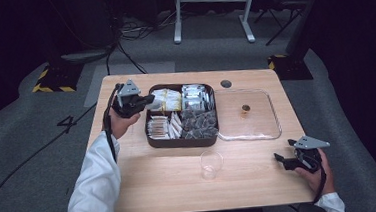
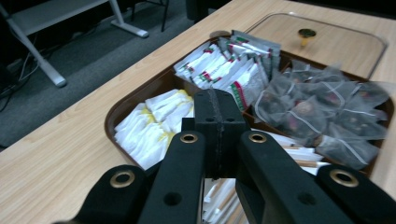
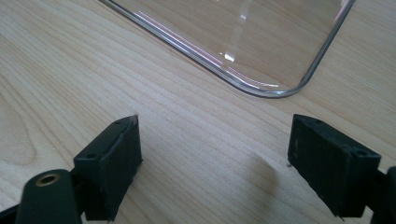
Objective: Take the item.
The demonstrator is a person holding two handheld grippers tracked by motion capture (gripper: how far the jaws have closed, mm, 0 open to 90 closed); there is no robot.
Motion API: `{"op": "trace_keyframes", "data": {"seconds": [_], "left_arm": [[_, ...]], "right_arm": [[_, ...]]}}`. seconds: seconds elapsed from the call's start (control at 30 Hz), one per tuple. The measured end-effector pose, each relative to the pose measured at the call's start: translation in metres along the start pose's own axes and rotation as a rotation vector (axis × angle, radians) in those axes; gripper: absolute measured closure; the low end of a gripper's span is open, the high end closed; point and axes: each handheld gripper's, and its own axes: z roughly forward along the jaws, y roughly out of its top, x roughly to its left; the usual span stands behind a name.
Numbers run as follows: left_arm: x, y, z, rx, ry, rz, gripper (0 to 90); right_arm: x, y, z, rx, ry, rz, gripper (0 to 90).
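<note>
From my remote station I see a white-sleeved forearm (image 1: 94, 185) reaching in from the near edge of the wooden table (image 1: 161, 188), up along its left side. At the near right corner, the right gripper (image 1: 282, 160) sits low in the person's right hand (image 1: 317, 173), its jaws spread wide apart and closed on nothing; in the right gripper view they frame bare wood just short of the rounded corner of a clear lid (image 3: 261, 51). An empty clear cup (image 1: 211, 164) stands near the table's middle, well apart from both grippers.

Farther back, the clear lid lies flat just beside the right wall of a dark brown divided box (image 1: 181, 141), a small gold knob (image 1: 246, 109) on it. The left hand (image 1: 121, 123) holds the left gripper (image 1: 151, 99) over the box's far-left compartment, above white packets with yellow print (image 2: 152, 123); its jaws are pressed together, and I can make out nothing between them, though the packets lie close beneath. Red-and-green printed sachets (image 2: 229, 70) fill the compartment beyond, and dark mesh tea bags (image 2: 317, 114) another beside them.
</note>
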Motion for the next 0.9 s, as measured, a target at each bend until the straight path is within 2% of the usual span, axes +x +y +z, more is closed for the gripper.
{"op": "trace_keyframes", "data": {"seconds": [0.5,0.77,0.9], "left_arm": [[-0.030,0.008,-0.021,-0.061,-0.060,0.020,90.0],[-0.048,0.011,-0.032,-0.074,-0.084,0.045,90.0],[-0.058,0.013,-0.035,-0.084,-0.109,0.060,90.0]], "right_arm": [[0.000,0.000,0.000,0.000,0.001,0.001,17.6],[0.000,0.000,0.000,0.000,0.002,0.001,17.5],[0.000,0.000,0.000,0.000,0.002,0.002,17.5]]}}
